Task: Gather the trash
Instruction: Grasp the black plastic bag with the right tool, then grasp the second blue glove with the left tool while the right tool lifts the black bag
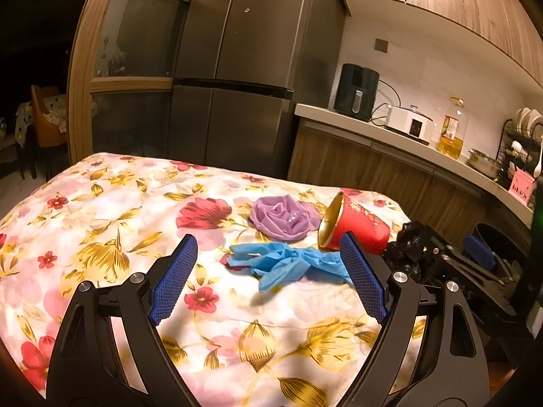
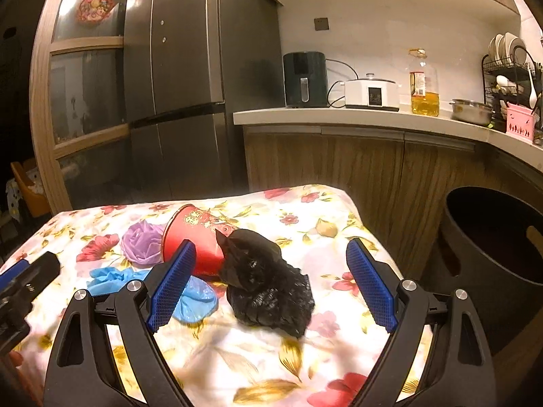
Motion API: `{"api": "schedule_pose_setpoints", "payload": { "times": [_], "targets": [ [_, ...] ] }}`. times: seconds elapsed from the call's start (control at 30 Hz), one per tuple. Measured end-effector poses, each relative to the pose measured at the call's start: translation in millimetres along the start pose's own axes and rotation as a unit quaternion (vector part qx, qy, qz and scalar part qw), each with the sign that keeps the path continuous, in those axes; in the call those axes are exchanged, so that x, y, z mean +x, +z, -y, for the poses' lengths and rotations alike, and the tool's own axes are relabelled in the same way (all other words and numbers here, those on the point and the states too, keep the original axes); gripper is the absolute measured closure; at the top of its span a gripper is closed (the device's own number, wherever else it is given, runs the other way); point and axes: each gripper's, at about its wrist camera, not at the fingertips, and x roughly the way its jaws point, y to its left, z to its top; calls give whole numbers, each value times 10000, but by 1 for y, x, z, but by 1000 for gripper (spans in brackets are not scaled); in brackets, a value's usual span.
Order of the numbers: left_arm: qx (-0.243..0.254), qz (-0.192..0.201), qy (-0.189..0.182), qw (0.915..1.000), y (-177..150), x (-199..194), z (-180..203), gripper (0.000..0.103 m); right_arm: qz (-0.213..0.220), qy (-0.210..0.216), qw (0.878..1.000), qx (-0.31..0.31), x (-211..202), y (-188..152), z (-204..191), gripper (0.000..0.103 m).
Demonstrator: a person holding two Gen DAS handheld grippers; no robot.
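Trash lies on a table with a floral cloth [image 1: 101, 203]. A blue glove [image 1: 285, 264] lies just ahead of my open left gripper [image 1: 268, 254], between the fingers' line. Behind it are a crumpled purple glove [image 1: 281, 217] and a red paper cup [image 1: 356, 227] on its side. A crumpled black plastic bag [image 2: 268, 288] lies in front of my open right gripper [image 2: 271, 257]. The right wrist view also shows the cup [image 2: 193, 234], the purple glove [image 2: 142, 240] and the blue glove [image 2: 193, 298]. Both grippers are empty.
A dark round bin [image 2: 495, 254] stands on the floor right of the table. Behind are a fridge [image 2: 190, 84], a wooden counter [image 2: 356, 118] with an air fryer [image 2: 305, 78], a cooker, an oil bottle [image 2: 424, 84] and a dish rack.
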Motion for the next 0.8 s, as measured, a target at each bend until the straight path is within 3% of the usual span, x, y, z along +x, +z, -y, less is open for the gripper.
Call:
{"api": "schedule_pose_setpoints", "payload": {
  "times": [0.13,0.27,0.4,0.47,0.6,0.8],
  "targets": [
    [-52,-10,17,10000,1,5,-3,19,-179,7,9998,-79,16,-2,-5,20],
    [-22,-65,-19,10000,0,13,-2,19,-405,50,9991,-111,26,-6,-5,34],
    [18,-122,-87,9999,-2,19,2,19,-555,145,9984,-25,33,-8,-1,71],
    [50,-161,-134,9998,-3,23,5,19,-589,217,9980,-26,34,-9,-1,82],
    [98,-282,-173,9994,-5,31,8,19,-513,275,9983,-77,29,-10,-2,91],
    [114,-452,-220,9987,-8,44,12,19,-290,312,9991,-50,10,-8,0,94]
  ]
}}
